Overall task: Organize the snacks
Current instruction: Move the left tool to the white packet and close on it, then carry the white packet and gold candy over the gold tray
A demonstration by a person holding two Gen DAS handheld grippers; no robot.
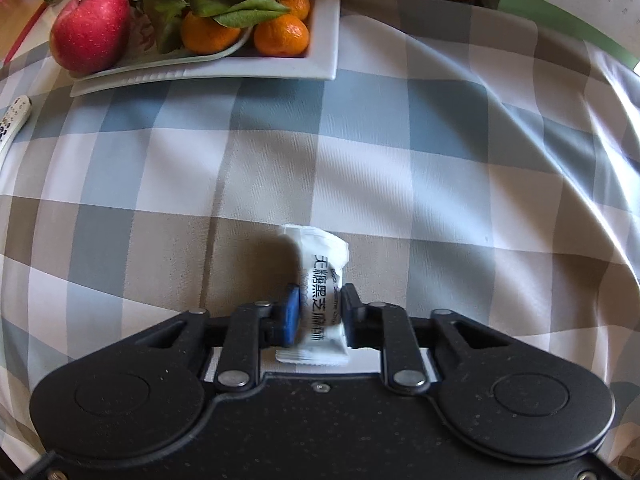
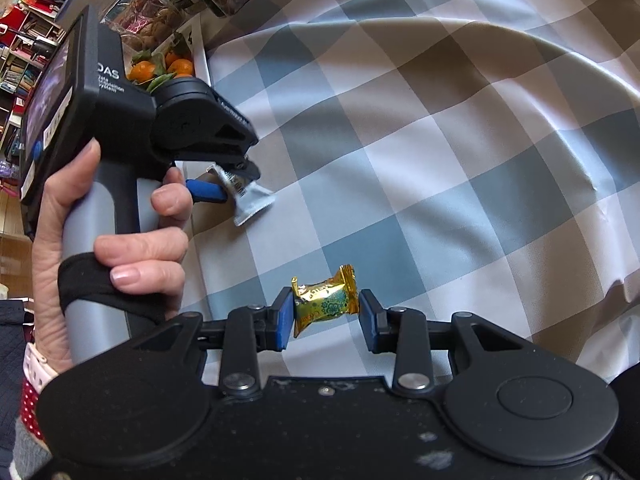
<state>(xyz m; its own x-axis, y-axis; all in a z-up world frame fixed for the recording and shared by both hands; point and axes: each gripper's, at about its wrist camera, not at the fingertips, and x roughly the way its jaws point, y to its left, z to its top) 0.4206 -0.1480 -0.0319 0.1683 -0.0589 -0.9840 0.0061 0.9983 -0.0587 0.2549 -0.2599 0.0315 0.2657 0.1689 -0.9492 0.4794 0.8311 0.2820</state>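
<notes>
Between the blue pads of the left gripper (image 1: 320,314), a white snack packet (image 1: 322,300) is being pinched at its waist, the jaws closed tight on it. It is a small crimped pillow of glossy film with dark printed characters down its face, and its far end is pointing out over the checked tablecloth (image 1: 440,168); the right wrist view shows it hanging tilted just above the cloth. The right gripper (image 2: 325,314) is carrying a gold foil sweet (image 2: 324,304) between its jaws: the near-left pad is touching the wrapper, while the opposite pad is showing a sliver of gap, so I cannot tell whether it is truly clamped or only cradled. Its wrapper is crinkled, shiny, with twisted ends and a teal flower print.

To my eye both hands are finishing the pick-up step, one sweet apiece, with sorting yet to come. No snack container is standing out clearly, so the next move is calling for a lift clear of the soft, creased cloth and a carry toward wherever the snacks belong, keeping both grips firm because slick film slides easily.

Farther off, a white rectangular tray (image 1: 320,56) is holding leafy mandarins (image 1: 280,36) and a smooth red apple (image 1: 90,26). Beyond it, jars and tins are blurring together.
</notes>
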